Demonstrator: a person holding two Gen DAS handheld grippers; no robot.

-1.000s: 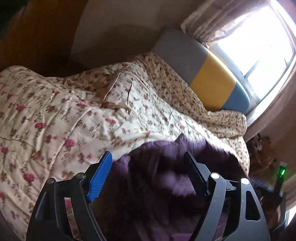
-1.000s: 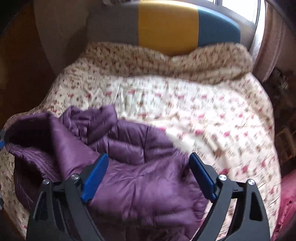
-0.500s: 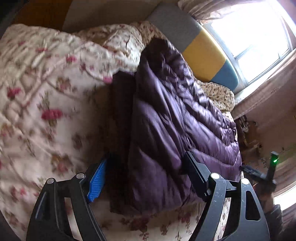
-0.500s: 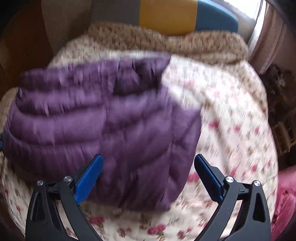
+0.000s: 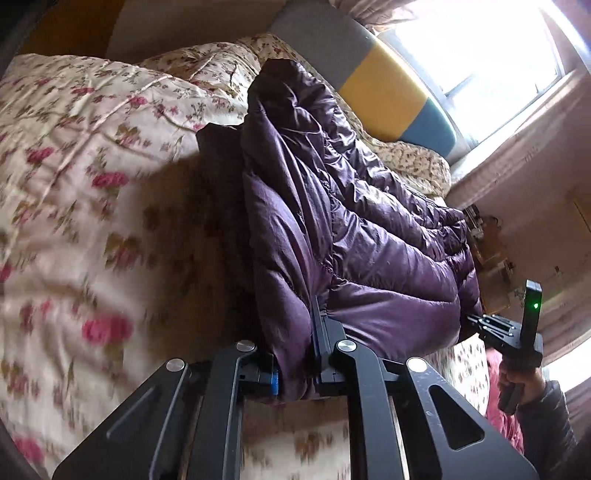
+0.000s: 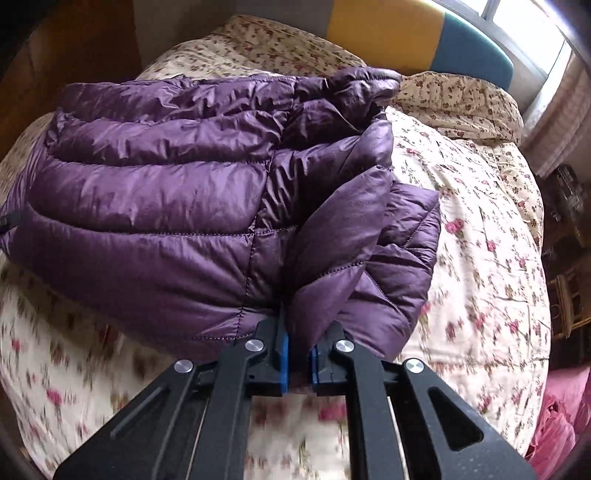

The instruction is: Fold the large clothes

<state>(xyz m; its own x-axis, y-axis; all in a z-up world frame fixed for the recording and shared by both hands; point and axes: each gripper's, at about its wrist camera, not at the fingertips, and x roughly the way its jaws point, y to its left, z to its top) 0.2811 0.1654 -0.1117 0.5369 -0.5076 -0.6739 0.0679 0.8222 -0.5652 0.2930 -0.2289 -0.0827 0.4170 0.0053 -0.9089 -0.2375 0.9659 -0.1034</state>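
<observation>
A purple quilted puffer jacket (image 5: 351, 221) lies bunched on a floral bedspread (image 5: 92, 184); it also shows in the right wrist view (image 6: 166, 192). My left gripper (image 5: 295, 365) is shut on the jacket's near left edge. My right gripper (image 6: 297, 354) is shut on the near right edge, where the cloth is gathered into a fold. The right gripper (image 5: 491, 325) also shows in the left wrist view past the jacket's far edge, its fingertips hidden by the cloth.
A grey, yellow and blue headboard (image 6: 406, 33) stands at the far end of the bed under a bright window (image 5: 498, 44). Pink cloth (image 6: 561, 417) lies at the bed's right edge. Cluttered shelves (image 6: 569, 206) stand to the right.
Both grippers were open over the jacket and have closed on its near edge. The jacket went from crumpled to a stretched, folded bundle between them.
</observation>
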